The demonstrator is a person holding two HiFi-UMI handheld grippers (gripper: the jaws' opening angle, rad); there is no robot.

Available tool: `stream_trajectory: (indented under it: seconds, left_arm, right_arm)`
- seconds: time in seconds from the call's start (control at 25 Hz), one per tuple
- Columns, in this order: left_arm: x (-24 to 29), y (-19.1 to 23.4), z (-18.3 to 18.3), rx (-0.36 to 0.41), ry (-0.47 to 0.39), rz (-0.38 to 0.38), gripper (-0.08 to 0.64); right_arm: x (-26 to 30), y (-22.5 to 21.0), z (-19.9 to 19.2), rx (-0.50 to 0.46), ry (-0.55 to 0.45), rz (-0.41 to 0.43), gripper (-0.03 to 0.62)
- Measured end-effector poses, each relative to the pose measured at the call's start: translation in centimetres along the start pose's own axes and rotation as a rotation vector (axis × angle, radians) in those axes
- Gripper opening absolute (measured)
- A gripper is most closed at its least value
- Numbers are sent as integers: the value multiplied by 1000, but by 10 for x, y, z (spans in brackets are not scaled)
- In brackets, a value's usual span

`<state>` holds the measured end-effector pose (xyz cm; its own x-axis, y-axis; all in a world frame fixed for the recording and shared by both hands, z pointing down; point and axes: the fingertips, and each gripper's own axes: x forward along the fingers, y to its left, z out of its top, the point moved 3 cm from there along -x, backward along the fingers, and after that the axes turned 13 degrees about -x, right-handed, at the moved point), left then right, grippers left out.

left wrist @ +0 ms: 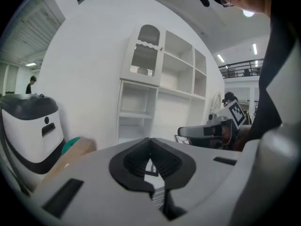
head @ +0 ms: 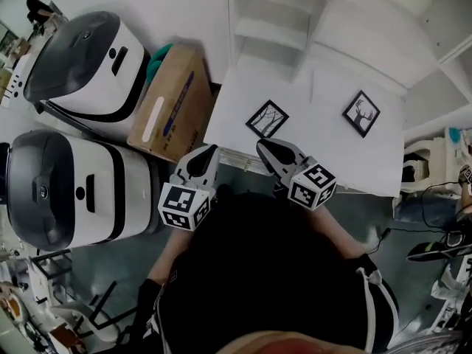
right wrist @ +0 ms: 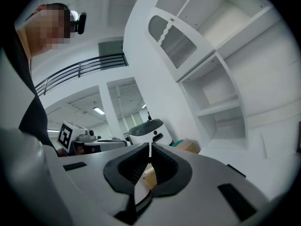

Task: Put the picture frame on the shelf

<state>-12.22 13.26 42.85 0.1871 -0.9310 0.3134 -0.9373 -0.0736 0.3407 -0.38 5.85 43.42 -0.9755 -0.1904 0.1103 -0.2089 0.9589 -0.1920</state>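
Both tools were shut with nothing between the jaws, the left tool (head: 209, 153) and the right tool (head: 265, 147) side by side at the near edge of the white surface (head: 236, 116). Two picture frames rested on it. The nearer frame (head: 267, 119) lay just beyond the right tool's tip, and the other frame (head: 361, 113) sat well off to the right. The right hand looked better placed for either one. The shelf (head: 273, 28) stood past the surface's far edge.

White table (head: 317, 153) bears two black picture frames, well apart: left frame (head: 267, 119), right frame (head: 361, 113).
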Motion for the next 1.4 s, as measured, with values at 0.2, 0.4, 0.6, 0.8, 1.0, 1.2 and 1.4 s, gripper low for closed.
stream_trajectory:
  seconds: [0.2,0.4,0.6,0.8,1.0,1.2,1.4]
  left_arm:
    - [20,32,11,22,65,-117,8]
    - [39,47,10,9,133,-199,8]
    - [76,44,21,38,153,-247,8]
    - [105,39,28,25,164,-248,8]
    - [140,42,34,49,190,-231,8]
    - [168,42,26,54,260,-243,8]
    - [198,42,4,50,374,-311,8]
  right_arm:
    - [34,8,-5,7,-1,-91,24]
    - [27,-14,-15,73,18,-241,25]
    - [26,-41,-12,89,11,-287,24]
    - [22,-82,-11,134,30,-332,23]
    - [22,-114,-21,89,77,-347,23]
    - [17,-126,-54,178,163,-380,23]
    - [6,-136,-83,275,209,-475,25]
